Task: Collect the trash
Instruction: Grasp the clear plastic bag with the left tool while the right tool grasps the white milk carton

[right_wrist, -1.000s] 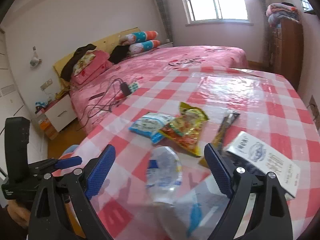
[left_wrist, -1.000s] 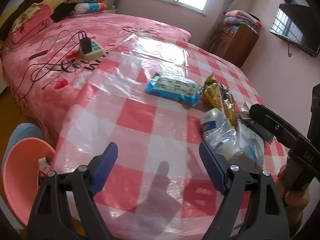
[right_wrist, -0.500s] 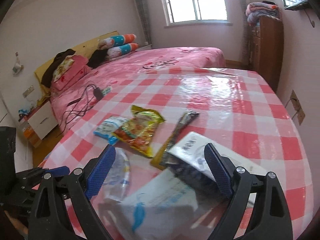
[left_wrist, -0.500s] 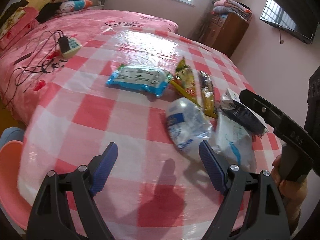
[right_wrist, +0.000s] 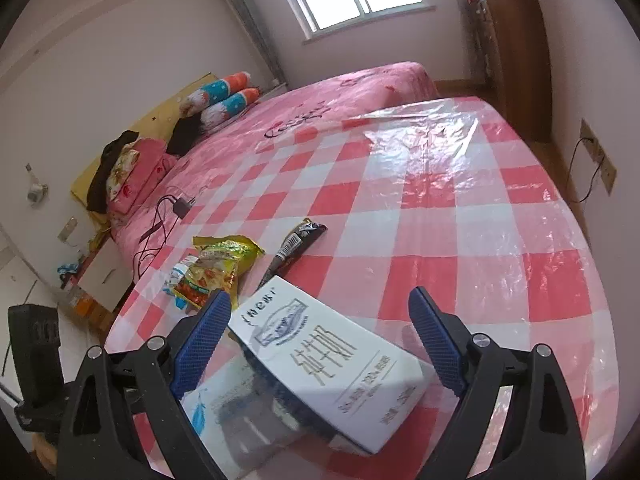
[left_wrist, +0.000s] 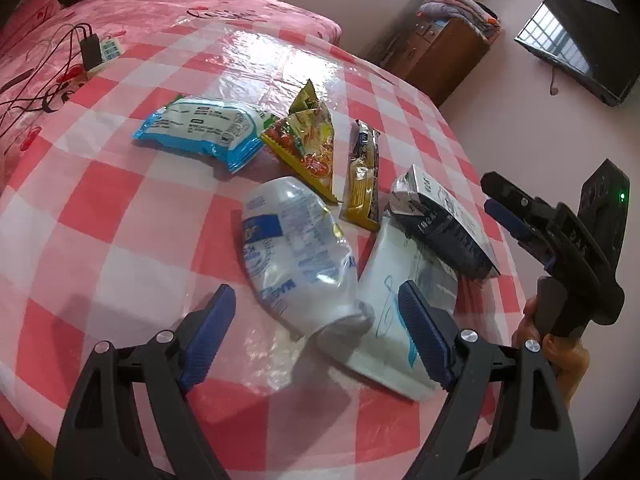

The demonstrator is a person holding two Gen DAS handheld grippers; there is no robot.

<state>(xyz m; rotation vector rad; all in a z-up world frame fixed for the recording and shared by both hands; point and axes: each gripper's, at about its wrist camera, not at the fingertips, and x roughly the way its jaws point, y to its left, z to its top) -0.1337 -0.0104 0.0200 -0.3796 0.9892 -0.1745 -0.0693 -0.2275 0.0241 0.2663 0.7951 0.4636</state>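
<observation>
Checked tablecloth [left_wrist: 132,216] carries the trash. Right gripper [right_wrist: 320,332], jaws apart and empty, straddles the milk carton [right_wrist: 328,364], long axis skewed. Left gripper [left_wrist: 316,332], jaws apart, nears the crushed bottle [left_wrist: 296,256].

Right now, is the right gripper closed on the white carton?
No. The right gripper is open, its blue pads clear of the white carton, which lies on the table below them.
</observation>
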